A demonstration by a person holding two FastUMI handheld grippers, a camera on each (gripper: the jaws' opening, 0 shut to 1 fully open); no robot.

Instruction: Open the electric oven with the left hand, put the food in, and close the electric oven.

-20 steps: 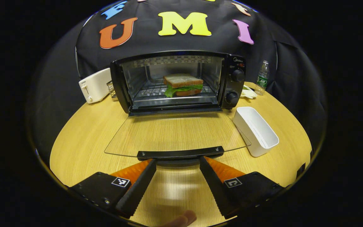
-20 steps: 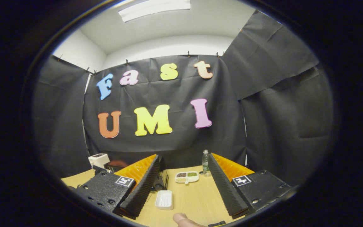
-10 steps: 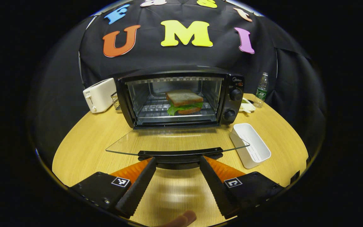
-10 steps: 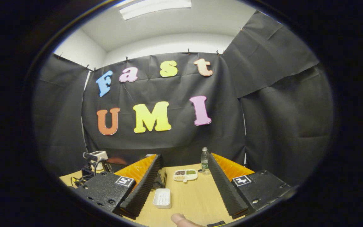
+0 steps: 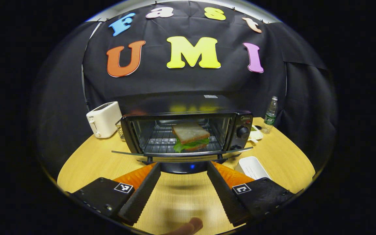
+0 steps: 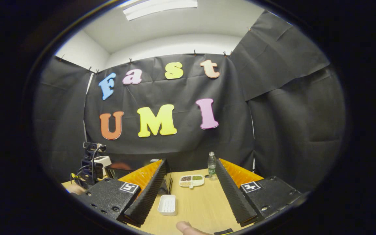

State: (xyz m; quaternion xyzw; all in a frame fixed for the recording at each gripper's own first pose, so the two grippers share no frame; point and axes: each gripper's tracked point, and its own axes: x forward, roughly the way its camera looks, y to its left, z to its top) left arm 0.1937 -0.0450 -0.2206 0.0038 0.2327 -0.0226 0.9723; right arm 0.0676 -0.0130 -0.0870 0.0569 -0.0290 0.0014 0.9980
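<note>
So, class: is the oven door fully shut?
No, the door hangs partly open, with the sandwich visible on the rack behind it.

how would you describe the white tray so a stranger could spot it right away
Find the black oven in the middle of the wooden table. The tray lies on the table just off its knob-side front corner. It is an empty, white, oblong dish, unlike the upright toaster and the bottle.

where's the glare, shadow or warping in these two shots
Left gripper view: coloured reflections smear across the glossy top of the oven, a soft shadow lies on the table under its raised door, and the fisheye bends the table edge. Right gripper view: the ceiling light is blown out white, and the wall lines curve.
</note>
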